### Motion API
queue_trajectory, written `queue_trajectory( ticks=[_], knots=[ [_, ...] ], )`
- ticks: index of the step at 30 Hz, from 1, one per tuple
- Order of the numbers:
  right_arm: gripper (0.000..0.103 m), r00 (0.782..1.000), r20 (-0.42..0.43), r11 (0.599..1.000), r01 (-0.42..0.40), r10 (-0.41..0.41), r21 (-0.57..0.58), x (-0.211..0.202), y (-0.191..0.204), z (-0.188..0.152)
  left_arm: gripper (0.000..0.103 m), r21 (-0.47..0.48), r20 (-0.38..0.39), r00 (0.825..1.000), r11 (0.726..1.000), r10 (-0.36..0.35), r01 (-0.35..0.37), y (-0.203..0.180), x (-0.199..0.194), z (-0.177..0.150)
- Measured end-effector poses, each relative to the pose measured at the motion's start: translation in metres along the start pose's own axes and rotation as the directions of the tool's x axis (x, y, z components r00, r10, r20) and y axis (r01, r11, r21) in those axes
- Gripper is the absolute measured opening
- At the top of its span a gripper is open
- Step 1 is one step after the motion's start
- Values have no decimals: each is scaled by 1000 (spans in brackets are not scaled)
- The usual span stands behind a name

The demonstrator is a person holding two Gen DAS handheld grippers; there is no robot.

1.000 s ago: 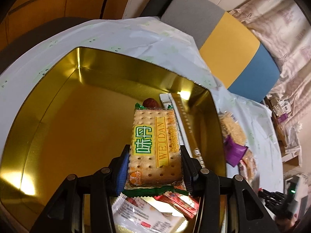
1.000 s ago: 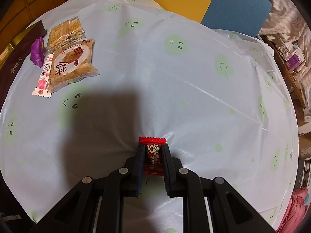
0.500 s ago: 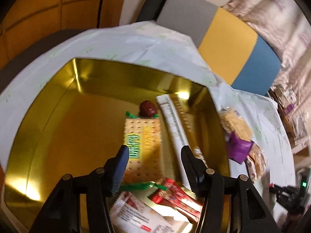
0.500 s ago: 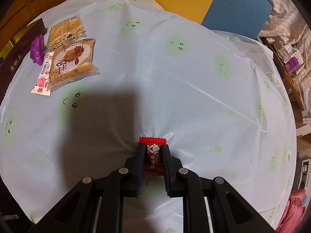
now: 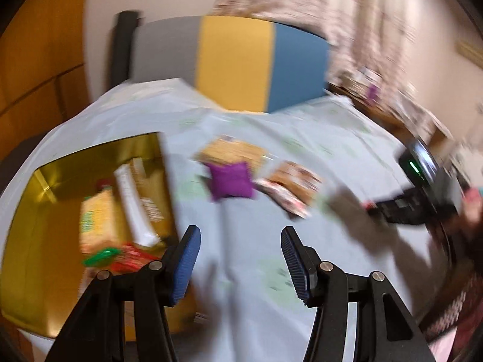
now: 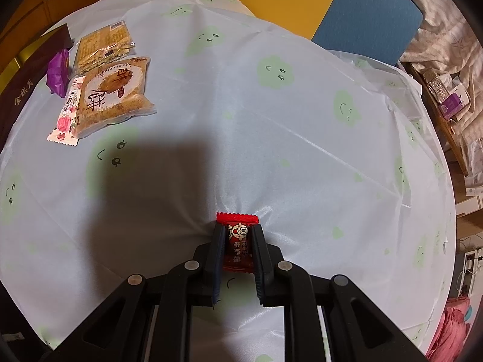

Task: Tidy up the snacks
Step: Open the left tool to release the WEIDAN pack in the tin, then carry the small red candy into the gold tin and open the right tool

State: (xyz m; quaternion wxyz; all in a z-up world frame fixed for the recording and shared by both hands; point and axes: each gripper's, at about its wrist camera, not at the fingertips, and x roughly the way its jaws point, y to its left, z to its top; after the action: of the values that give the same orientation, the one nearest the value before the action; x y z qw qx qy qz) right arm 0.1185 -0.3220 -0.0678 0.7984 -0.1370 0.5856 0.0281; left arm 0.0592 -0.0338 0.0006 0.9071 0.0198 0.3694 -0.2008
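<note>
My left gripper point(image 5: 240, 230) is open and empty over the pale tablecloth, just right of the gold tin point(image 5: 24, 211). Inside the tin lie a yellow cracker pack point(image 5: 96, 220), a long white packet point(image 5: 132, 205) and red wrappers. This view is blurred by motion. Ahead of it on the cloth lie a purple packet point(image 5: 231, 179) and other snack packs. My right gripper point(image 6: 238, 232) points down at the table, shut on a small red candy point(image 6: 238, 247) that touches the cloth. Far left in the right wrist view lie the purple packet point(image 6: 59, 72), a cracker pack point(image 6: 102, 46), a cake pack point(image 6: 114, 90) and a rose-printed packet point(image 6: 66, 117).
The round table carries a pale cloth point(image 6: 271, 138) with green faces. A chair with grey, yellow and blue panels point(image 5: 241, 60) stands at the far edge. A dark brown box side point(image 6: 27, 81) borders the left. Cluttered shelves point(image 6: 446, 99) stand to the right.
My left gripper let go of the yellow cracker pack inside the gold tin, opened wider and swung right, out over the tablecloth. The right gripper and its red candy have not moved.
</note>
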Motion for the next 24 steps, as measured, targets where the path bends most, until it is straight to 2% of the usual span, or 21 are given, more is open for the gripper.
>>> queue_trajectory(
  ticks=[4,8,12,16,24],
  knots=[
    [17,1000,2,1000,8,-8,-4,-1,2,-1,56,95,-43,998,994,-55,59,-31,13,-24],
    [17,1000,4,1000,12,-12,-9,-2,3,-2,56,152,-82,995,986,-52,64,-47,27,-48],
    [17,1000,7,1000,15,-14,-16,-3,3,-3,56,157,-99,994,986,-48,63,-48,38,-63],
    [17,1000,10,1000,21,-21,-22,-3,5,-4,57,180,-47,998,982,-40,48,-50,37,-72],
    [17,999,-4,999,36,-36,-11,-7,7,-1,59,167,3,998,984,-64,63,-47,39,-77]
  ],
)
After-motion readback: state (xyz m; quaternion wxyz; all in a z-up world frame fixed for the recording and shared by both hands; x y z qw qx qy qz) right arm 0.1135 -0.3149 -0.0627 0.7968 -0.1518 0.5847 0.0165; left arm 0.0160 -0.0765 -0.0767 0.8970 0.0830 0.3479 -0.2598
